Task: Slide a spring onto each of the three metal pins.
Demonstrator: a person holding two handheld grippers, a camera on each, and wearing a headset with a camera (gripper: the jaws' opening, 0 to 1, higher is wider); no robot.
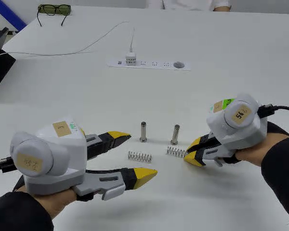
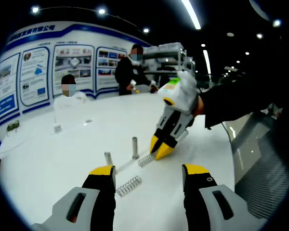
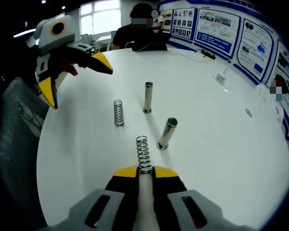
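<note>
Centrally in the head view, two upright cylindrical steel pins (image 1: 143, 131) (image 1: 175, 134) stand behind two coiled wire springs (image 1: 139, 156); the right gripper (image 3: 145, 169) is closed on one end of the right-hand spring (image 1: 176, 152); the left gripper (image 2: 149, 169) gapes wide, empty.

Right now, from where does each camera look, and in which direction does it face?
Head view: on the person's head, looking forward and down at the bench; both sleeves, the left gripper and the right gripper show.
Left gripper view: on the left gripper, looking along its open jaws; the right gripper shows right of centre.
Right gripper view: on the right gripper, looking along jaws shut on a spring; the left gripper shows at upper left.
Shared: the gripper views roughly face each other; both show two pins.
</note>
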